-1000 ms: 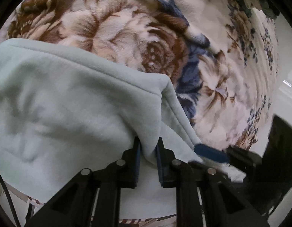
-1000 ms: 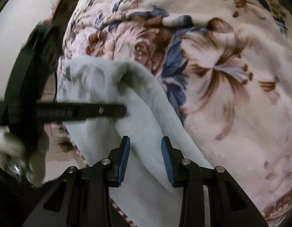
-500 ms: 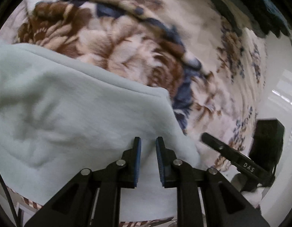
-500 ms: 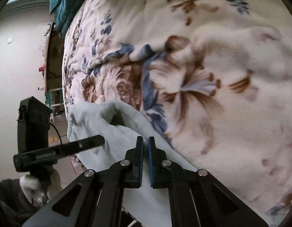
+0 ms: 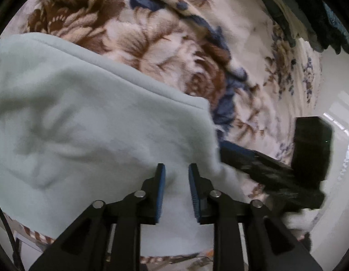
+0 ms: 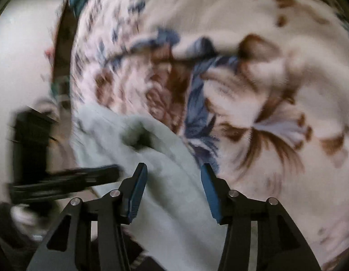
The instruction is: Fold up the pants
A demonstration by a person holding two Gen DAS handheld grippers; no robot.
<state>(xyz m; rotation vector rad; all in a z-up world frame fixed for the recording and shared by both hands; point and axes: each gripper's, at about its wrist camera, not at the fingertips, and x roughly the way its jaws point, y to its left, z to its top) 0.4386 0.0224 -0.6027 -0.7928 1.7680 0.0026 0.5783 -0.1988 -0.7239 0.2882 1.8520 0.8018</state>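
While lying doubled over near the bed edge, pale-green fleece pants [image 5: 88, 135] appearing partly folded, judging further folds remaining. Resting on floral plush blanket [image 5: 174, 52]; cream wall [image 6: 23, 63] bordering. Left gripper [image 5: 176, 169] hovering narrowly parted, gripping nothing; right gripper [image 6: 173, 169] spreading wide, empty.
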